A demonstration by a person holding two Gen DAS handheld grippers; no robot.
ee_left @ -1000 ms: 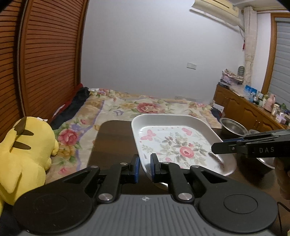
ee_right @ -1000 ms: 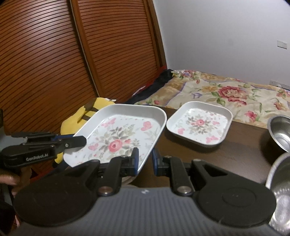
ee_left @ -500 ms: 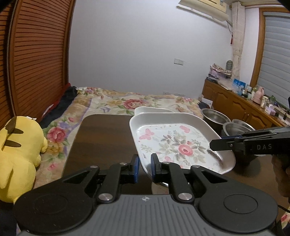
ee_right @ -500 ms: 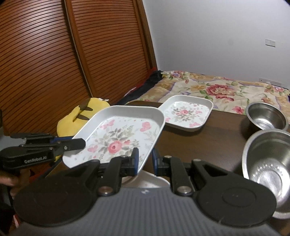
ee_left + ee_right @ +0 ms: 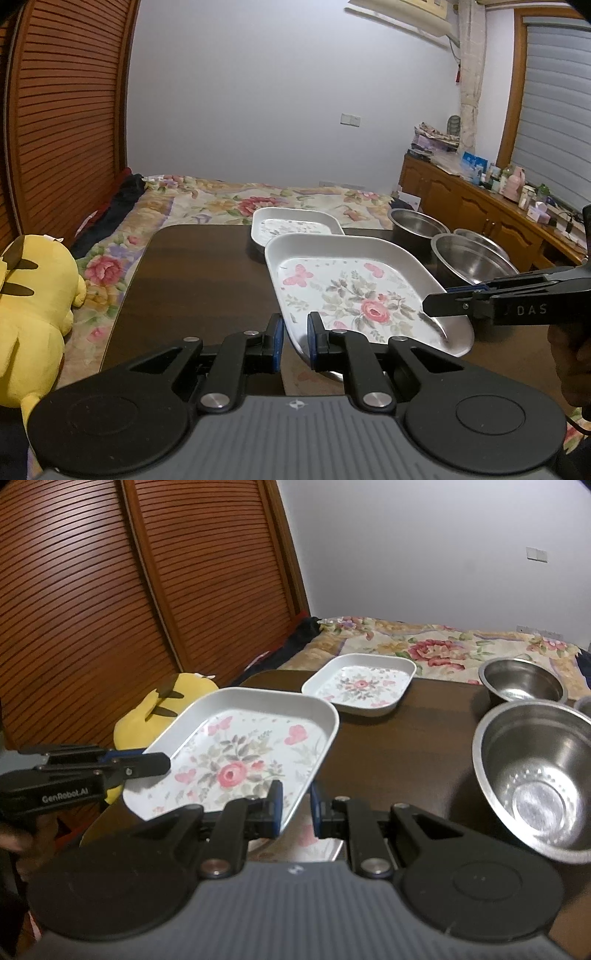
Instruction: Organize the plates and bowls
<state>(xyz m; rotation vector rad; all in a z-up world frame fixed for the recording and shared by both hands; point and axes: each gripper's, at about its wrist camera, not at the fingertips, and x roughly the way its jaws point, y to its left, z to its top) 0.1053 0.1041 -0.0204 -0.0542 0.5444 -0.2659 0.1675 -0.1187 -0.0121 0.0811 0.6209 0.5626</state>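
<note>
The large white square tray with the rose print (image 5: 354, 291) hangs tilted above the dark wooden bench (image 5: 192, 273), each gripper's jaws nipped on a rim: left gripper (image 5: 294, 338) at one edge, right gripper (image 5: 295, 805) at another; uneven pulling could slip it loose onto the smaller floral tray (image 5: 360, 683) or the nearest steel bowl (image 5: 535, 775).

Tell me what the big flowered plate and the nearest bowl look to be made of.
Big flowered plate: probably melamine or glazed ceramic; smooth white rim, printed roses, soft sheen. Nearest bowl: stainless steel by its look; silvery, brushed walls, bright reflections in its base.
</note>
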